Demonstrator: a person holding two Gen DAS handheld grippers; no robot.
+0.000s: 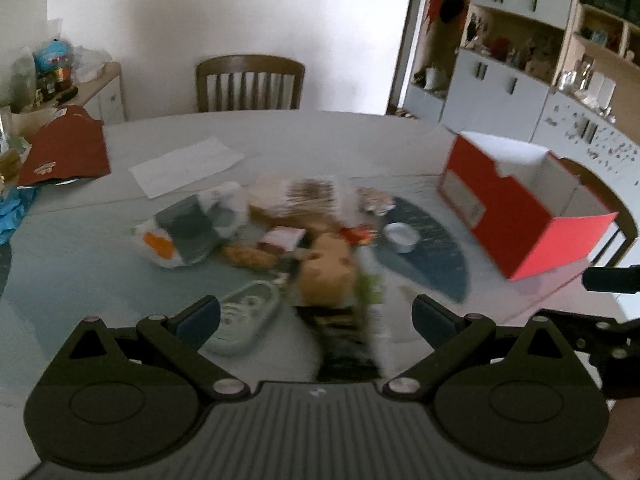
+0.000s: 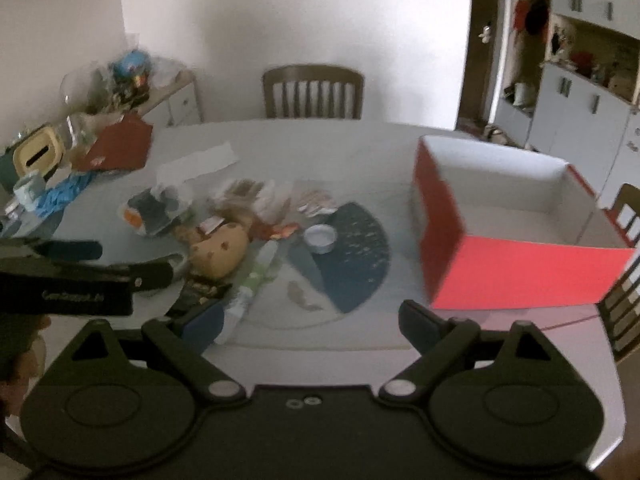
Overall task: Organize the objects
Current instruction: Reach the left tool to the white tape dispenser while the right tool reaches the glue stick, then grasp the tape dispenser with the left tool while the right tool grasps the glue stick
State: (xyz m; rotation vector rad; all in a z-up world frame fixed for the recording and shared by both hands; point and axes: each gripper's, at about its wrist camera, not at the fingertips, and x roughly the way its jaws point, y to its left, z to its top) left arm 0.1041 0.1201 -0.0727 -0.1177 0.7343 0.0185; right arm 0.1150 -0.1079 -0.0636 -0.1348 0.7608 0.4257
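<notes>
Left gripper (image 1: 316, 320): jaws spread wide, nothing between the blue pads, angled down over the near edge of the bench (image 1: 100, 280).

Left wrist view, items on the bench:
- Pile of loose objects (image 1: 280, 232) at the middle, blurred; among them a tan plush toy (image 1: 326, 276), a white packet with an orange patch (image 1: 168, 240), a pale oval case (image 1: 244, 320) just beside the left finger, and a dark printed wrapper (image 1: 344, 344) nearest the camera. Any print on them is too blurred to read.
- Small round white tin (image 1: 400, 236) resting on a dark blue fan-shaped mat (image 1: 432, 256), right of the pile.
- Red cardboard box (image 1: 516, 208), open-topped, white inside, at the right, well apart from the pile. A pale label on its side is unreadable.
- Sheet of white paper (image 1: 186, 166) behind the pile.
- Dark red bag (image 1: 66, 152) at the far left, with a small emblem that cannot be read.
- Wooden chair (image 1: 250, 82) beyond the far edge.

Right gripper (image 2: 310, 324): jaws likewise wide apart and empty, tilted down over the bench's near edge.

Right wrist view:
- The left gripper enters from the left edge, bearing a line of white lettering too smeared to read.
- Plush toy and pile lie ahead to the left; a slim white-and-green tube (image 2: 256, 280) touches the left finger's tip in this view.
- Tin sits on the mat, centre.
- Red box stands at the right, interior empty.
</notes>
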